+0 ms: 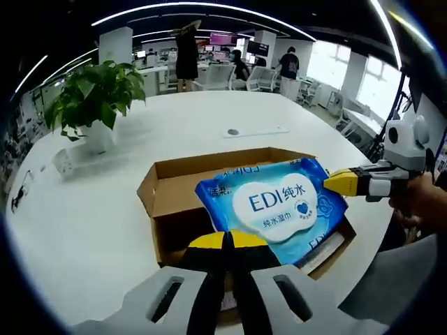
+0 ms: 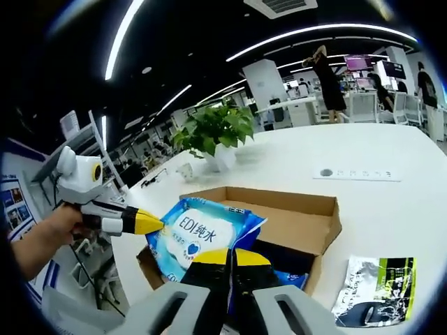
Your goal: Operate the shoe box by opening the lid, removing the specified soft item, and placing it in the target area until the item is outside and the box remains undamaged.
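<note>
White table (image 1: 105, 230) held the open box (image 1: 171, 183); both grippers, left (image 1: 228, 241) and right (image 2: 232, 258), were closed on the soft, light, slippery wipes pack (image 1: 276, 209), pinching its edges.

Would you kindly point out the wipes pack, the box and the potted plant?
wipes pack (image 1: 276, 202), left gripper view, white label.
box (image 1: 183, 169), left gripper view, far wall.
potted plant (image 1: 94, 91), left gripper view, leaves.

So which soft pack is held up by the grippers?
The blue EDI wet wipes pack, gripped over the cardboard box; the silver and green packet lies flat on the white table.
</note>
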